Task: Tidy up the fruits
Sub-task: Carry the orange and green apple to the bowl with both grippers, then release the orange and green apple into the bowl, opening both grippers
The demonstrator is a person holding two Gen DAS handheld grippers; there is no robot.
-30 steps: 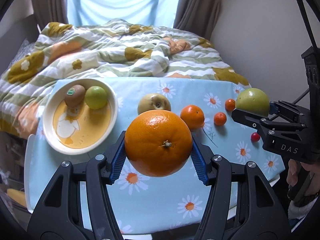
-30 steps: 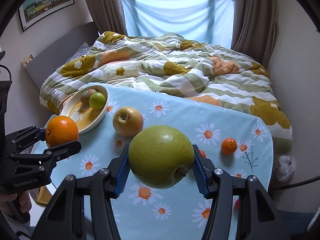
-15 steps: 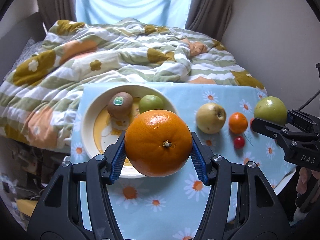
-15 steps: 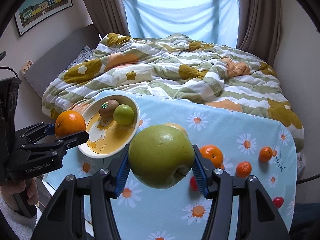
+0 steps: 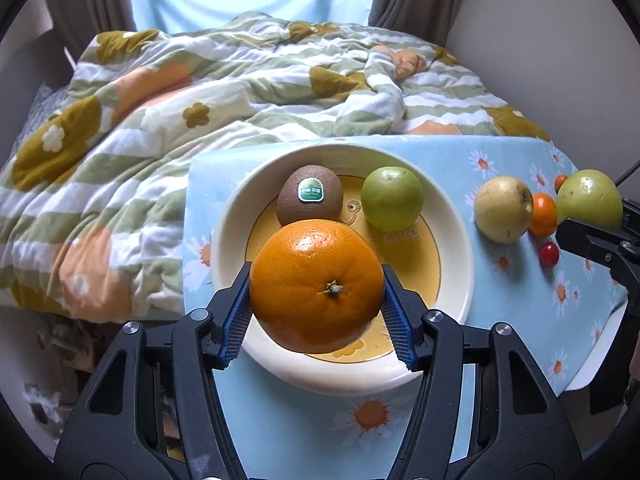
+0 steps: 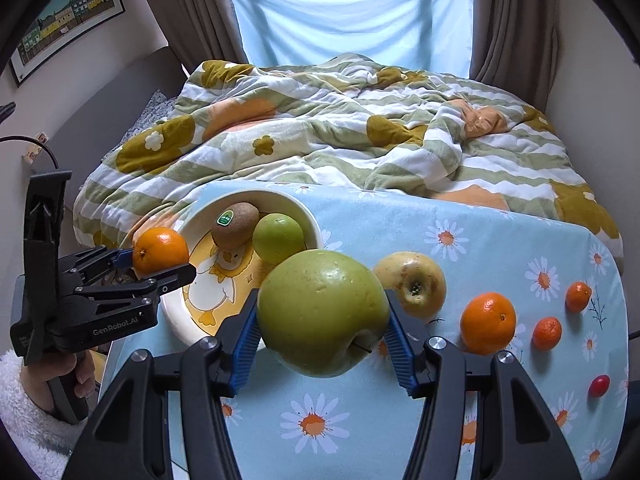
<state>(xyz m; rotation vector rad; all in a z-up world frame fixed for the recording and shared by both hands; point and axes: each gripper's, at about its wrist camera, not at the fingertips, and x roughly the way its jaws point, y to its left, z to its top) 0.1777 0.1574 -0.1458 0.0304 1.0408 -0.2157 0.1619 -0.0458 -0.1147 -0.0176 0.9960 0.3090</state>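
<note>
My left gripper (image 5: 318,312) is shut on a large orange (image 5: 316,286) and holds it above the cream bowl (image 5: 456,240). The bowl holds a kiwi (image 5: 310,196) and a small green apple (image 5: 392,198). My right gripper (image 6: 322,340) is shut on a big green apple (image 6: 322,312) above the daisy tablecloth, right of the bowl (image 6: 176,320). The left gripper with the orange (image 6: 160,250) shows at the left of the right wrist view. A yellow apple (image 6: 412,282), a mandarin (image 6: 488,322), two small oranges (image 6: 547,333) and a cherry tomato (image 6: 599,385) lie on the cloth.
The small table with the blue daisy cloth (image 6: 360,420) stands against a bed with a striped flowered quilt (image 6: 340,128). A wall is at the right, curtains and a window behind. The table's left edge is just beside the bowl.
My left gripper has carried the orange left and forward until it is over the bowl. My right gripper has moved left with the green apple, closer to the bowl.
</note>
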